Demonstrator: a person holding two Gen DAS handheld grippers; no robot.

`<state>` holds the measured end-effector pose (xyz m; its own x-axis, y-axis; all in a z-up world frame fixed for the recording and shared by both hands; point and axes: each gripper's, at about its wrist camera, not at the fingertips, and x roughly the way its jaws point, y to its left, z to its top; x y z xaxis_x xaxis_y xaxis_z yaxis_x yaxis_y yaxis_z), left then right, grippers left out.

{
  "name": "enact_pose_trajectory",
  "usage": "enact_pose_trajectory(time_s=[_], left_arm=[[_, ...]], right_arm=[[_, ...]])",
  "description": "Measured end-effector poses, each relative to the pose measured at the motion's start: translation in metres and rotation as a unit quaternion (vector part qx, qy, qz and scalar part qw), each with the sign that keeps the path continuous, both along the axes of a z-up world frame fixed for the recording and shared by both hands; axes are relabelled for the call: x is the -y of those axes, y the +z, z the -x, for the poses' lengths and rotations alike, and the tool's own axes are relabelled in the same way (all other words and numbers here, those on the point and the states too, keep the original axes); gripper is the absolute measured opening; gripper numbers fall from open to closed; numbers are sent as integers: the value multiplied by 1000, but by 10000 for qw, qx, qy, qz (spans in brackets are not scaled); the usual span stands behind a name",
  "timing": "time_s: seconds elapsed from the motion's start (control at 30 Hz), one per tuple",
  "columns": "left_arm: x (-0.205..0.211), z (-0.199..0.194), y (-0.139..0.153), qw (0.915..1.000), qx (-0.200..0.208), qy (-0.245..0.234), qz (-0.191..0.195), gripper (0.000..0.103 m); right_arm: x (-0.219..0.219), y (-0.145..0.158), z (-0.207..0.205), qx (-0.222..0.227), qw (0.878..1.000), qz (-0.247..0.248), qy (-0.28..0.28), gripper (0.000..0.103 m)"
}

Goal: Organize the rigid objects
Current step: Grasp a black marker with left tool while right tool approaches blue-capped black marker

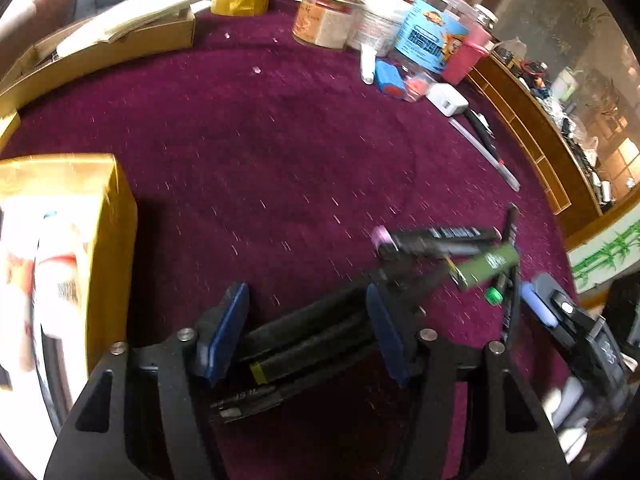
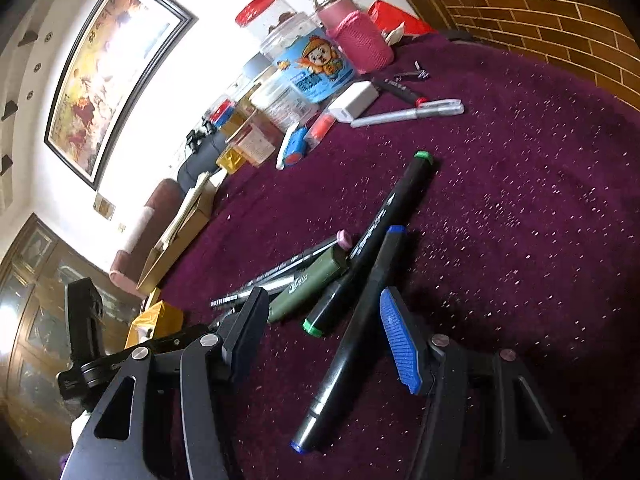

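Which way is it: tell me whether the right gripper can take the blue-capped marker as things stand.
Probably yes. The right gripper has its jaws open on either side of the blue-capped marker, which lies on the purple cloth. Only its far end crosses the green-capped marker; the near part lies free.
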<state>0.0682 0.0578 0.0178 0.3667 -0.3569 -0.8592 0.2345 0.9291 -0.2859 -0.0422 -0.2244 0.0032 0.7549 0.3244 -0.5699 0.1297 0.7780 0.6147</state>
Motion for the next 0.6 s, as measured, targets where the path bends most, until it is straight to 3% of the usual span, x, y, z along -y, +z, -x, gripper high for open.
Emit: enact_pose_trajectory(time_s=[0.1, 0.2, 0.33, 0.37, 0.47, 0.6], left_arm=[[3, 27, 0, 9977, -335, -280, 518, 59], [12, 56, 3, 9970, -289, -574, 421, 59], [10, 73, 9, 9973, -28, -604, 408, 54], [8, 73, 12, 9977, 62, -584, 344, 48], [5, 65, 6, 9986, 13, -453, 276, 16], [4, 60, 1, 9987, 125, -494, 19, 12]], right_arm=[[-3, -2, -1, -28, 10000, 23, 89, 53], [-3, -5, -1, -85, 9999, -30, 127, 53], [1, -9, -2, -149, 9997, -158, 91, 53], [1, -10, -1, -146, 9997, -170, 77, 53], [0, -9, -1, -151, 9998, -100, 61, 53], [-2, -8, -1, -160, 9999, -20, 58, 53]])
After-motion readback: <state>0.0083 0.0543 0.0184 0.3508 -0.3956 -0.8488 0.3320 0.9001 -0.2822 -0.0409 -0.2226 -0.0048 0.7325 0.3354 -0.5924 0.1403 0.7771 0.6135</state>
